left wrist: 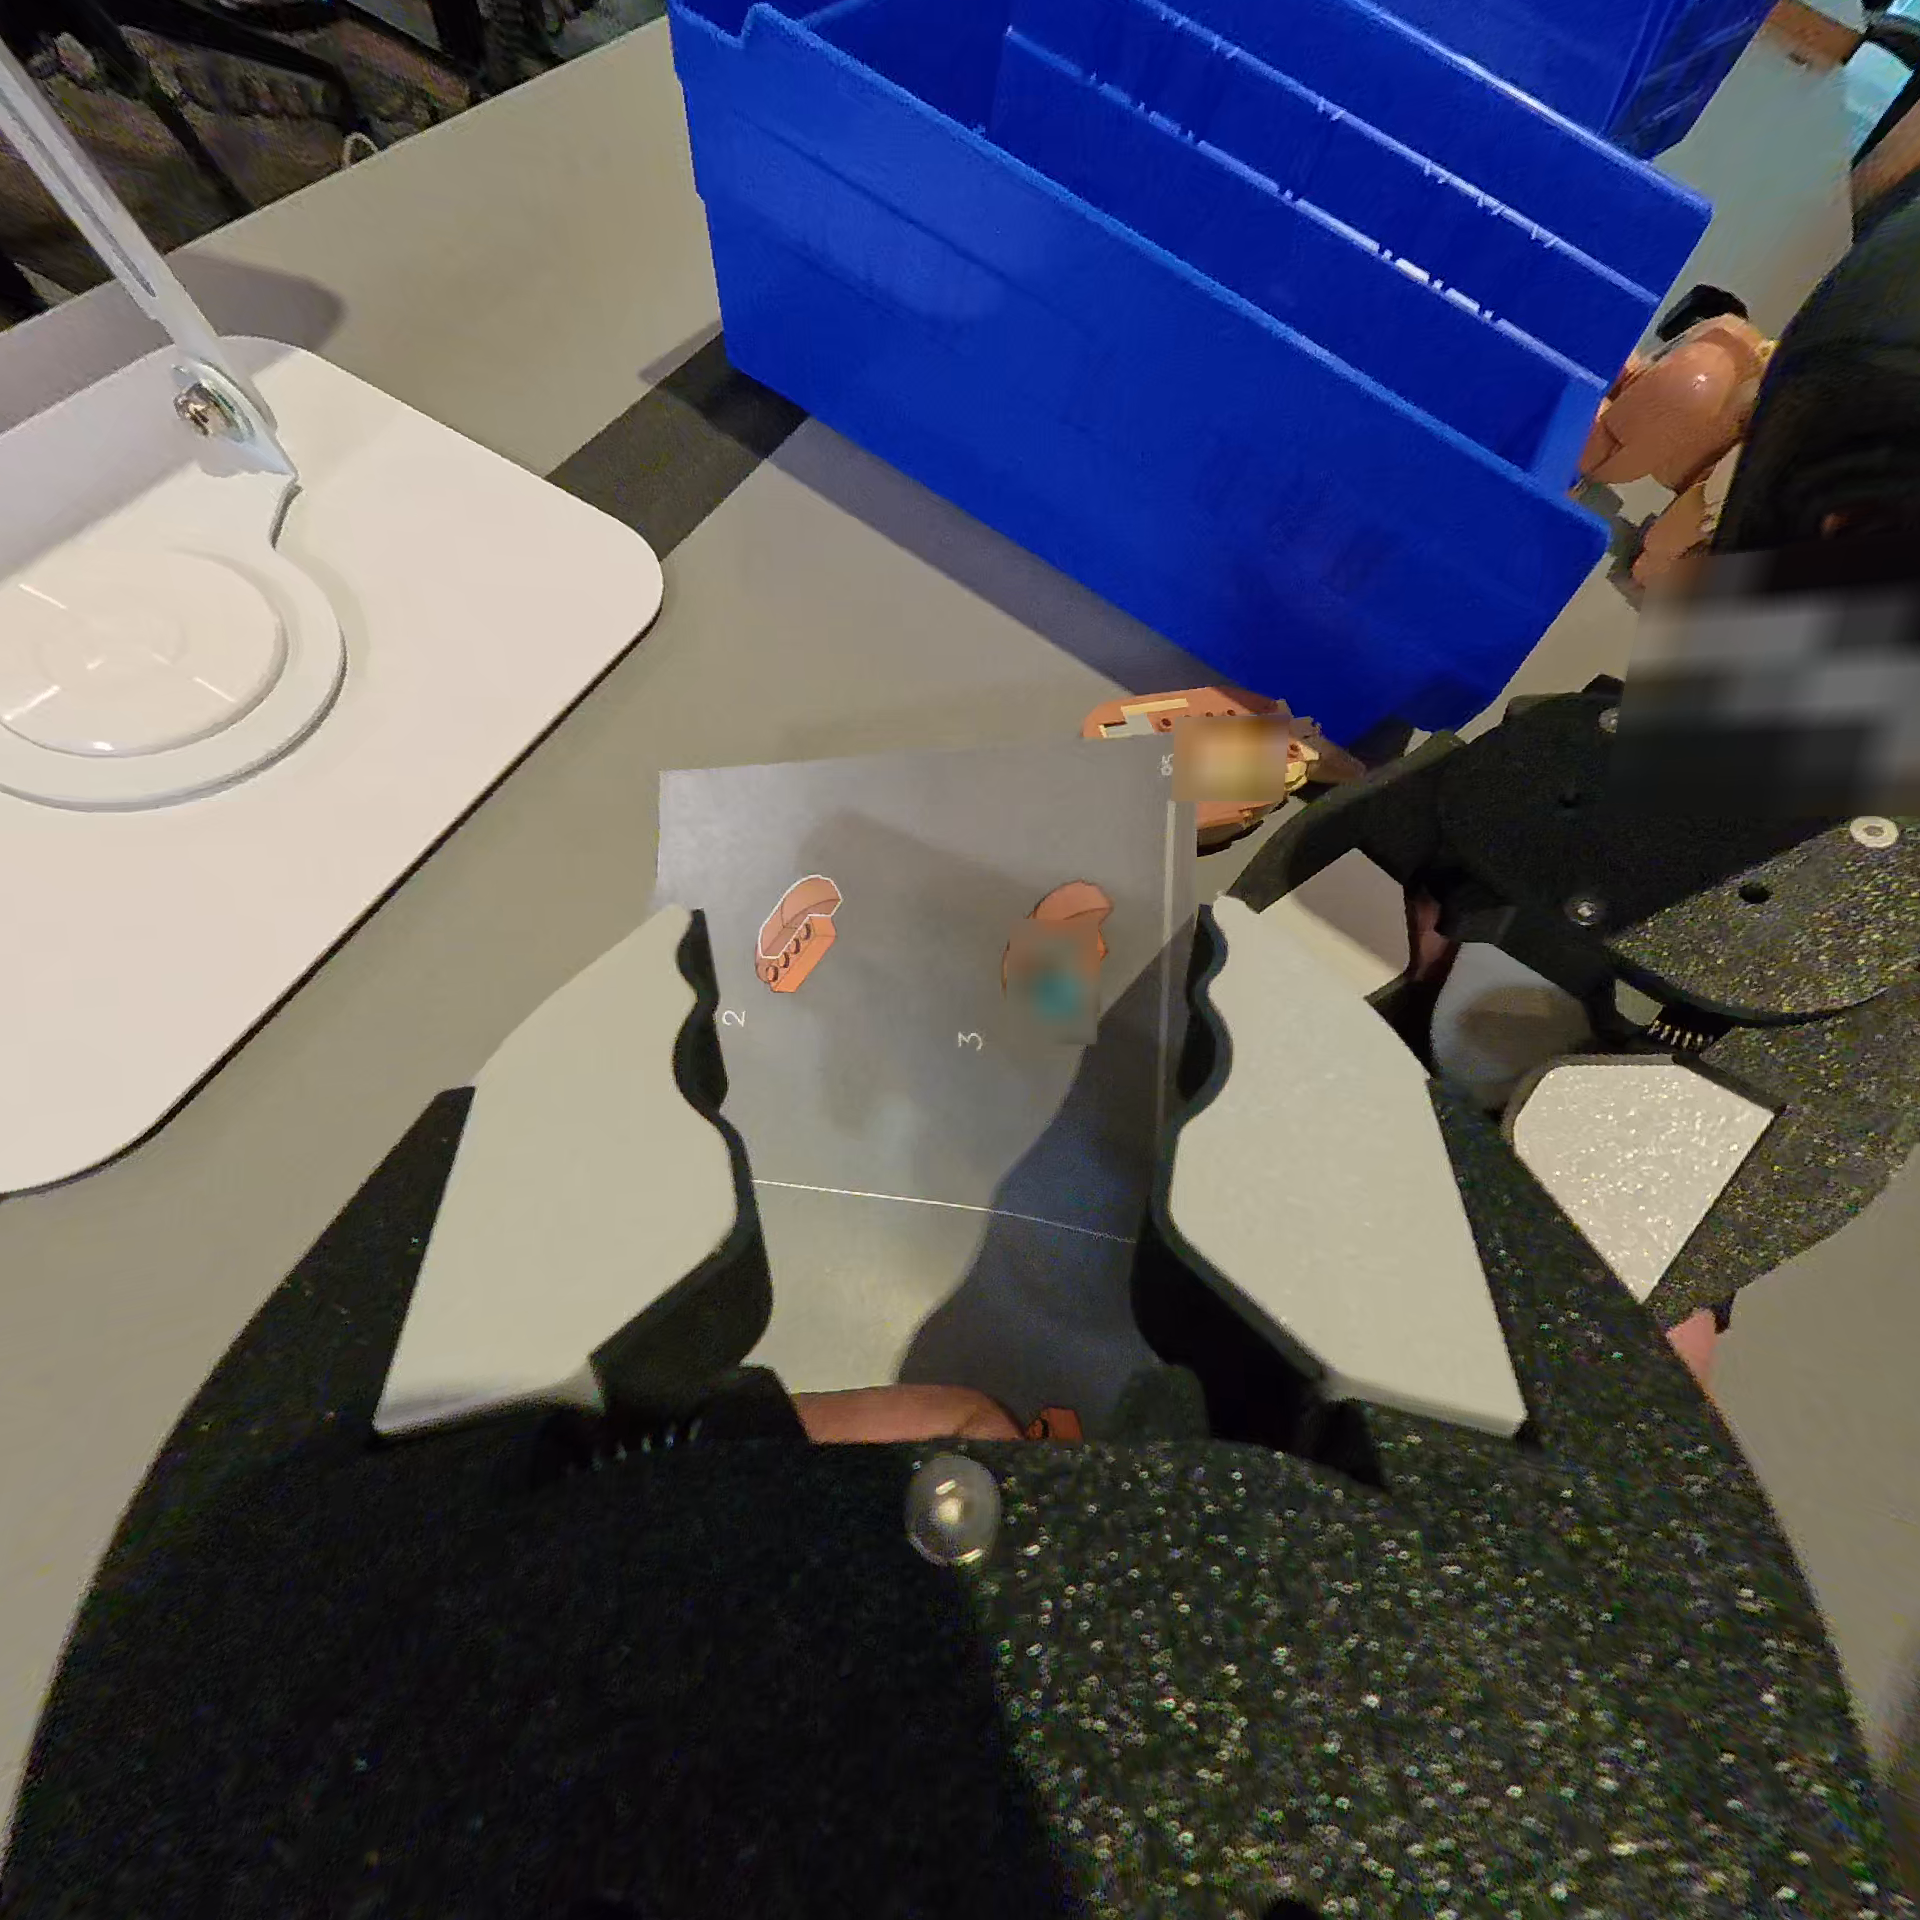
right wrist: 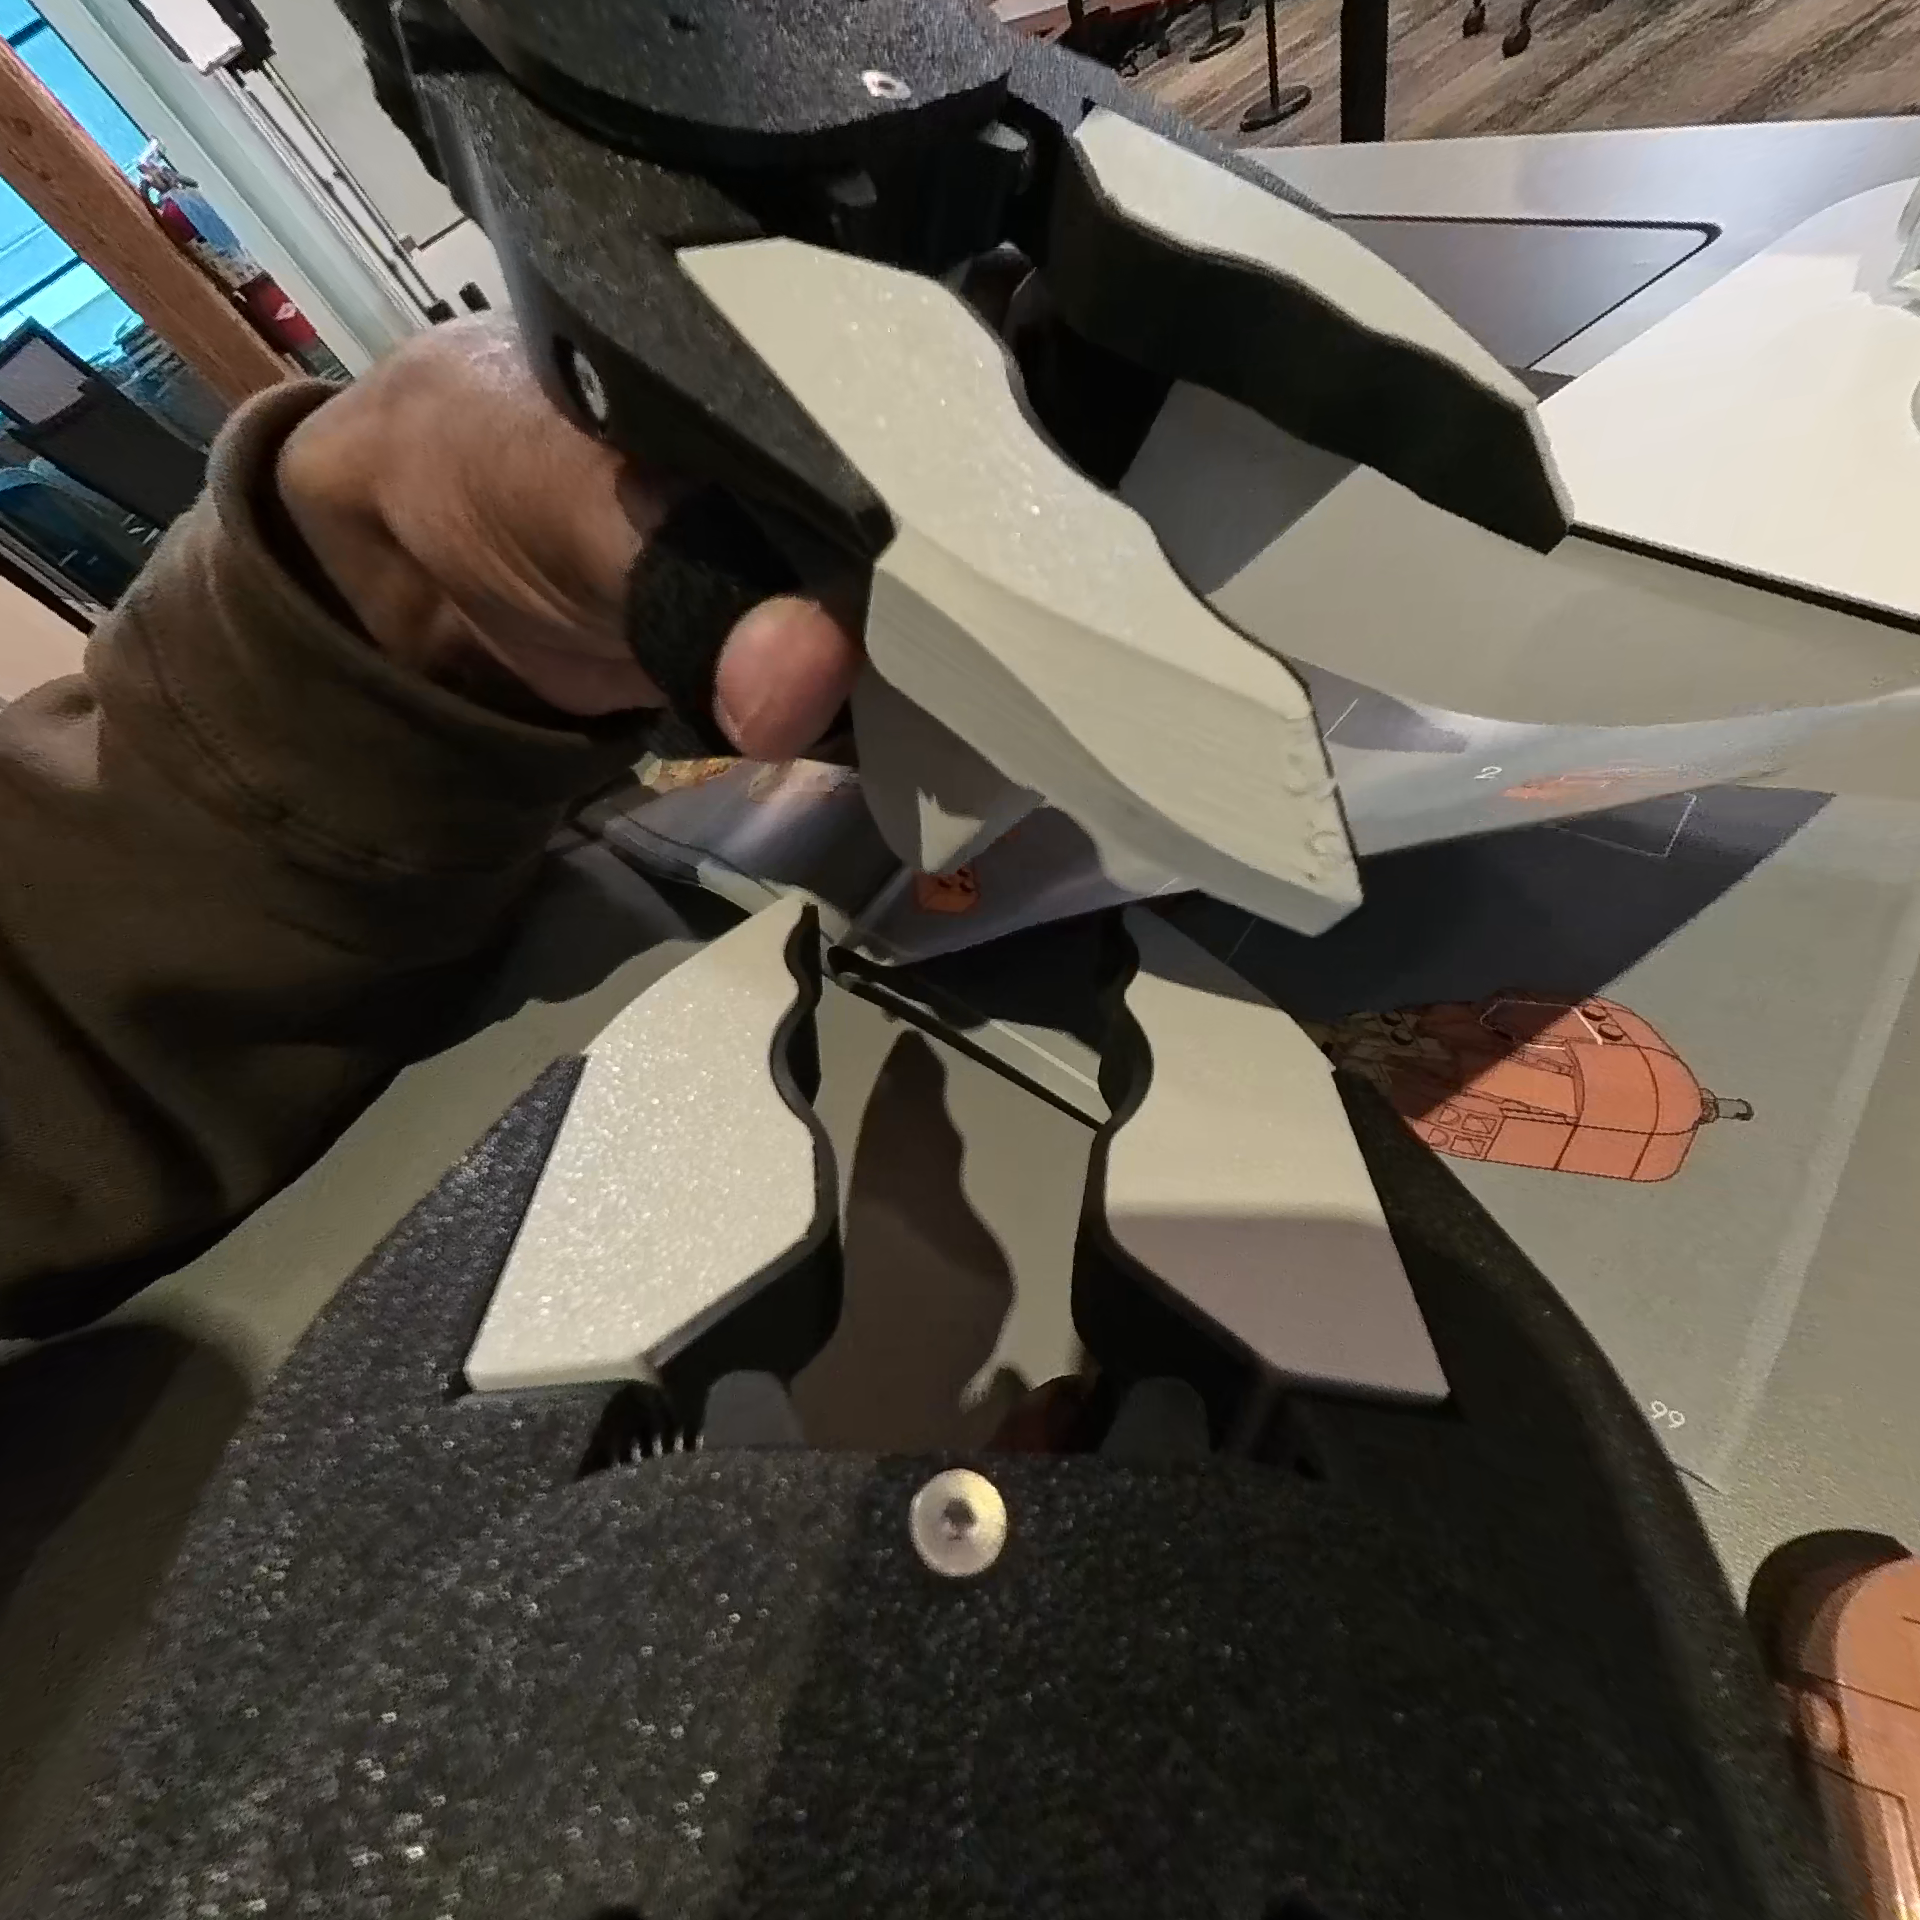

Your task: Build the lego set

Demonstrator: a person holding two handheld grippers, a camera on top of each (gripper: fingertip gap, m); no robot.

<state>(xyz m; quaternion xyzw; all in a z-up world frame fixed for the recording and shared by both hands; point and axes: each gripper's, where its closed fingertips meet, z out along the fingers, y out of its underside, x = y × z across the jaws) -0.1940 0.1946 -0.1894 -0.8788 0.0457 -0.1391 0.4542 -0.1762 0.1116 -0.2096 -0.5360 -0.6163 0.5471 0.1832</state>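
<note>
my left gripper [left wrist: 951, 1049] and right gripper [right wrist: 961, 1049], both spread, straddle the booklet page [left wrist: 914, 997]; closing carelessly risks creasing or tearing it.

bin [left wrist: 1091, 343]: bright blue
bench [left wrist: 499, 260]: grey
booklet page [left wrist: 935, 1039]: grey, with orange drawings
sleeve [right wrist: 208, 831]: brown (plain)
lamp base [left wrist: 312, 623]: white

Blue bin [left wrist: 1143, 343] at table [left wrist: 499, 260] rear; white lamp base [left wrist: 312, 644] left of it.
</note>
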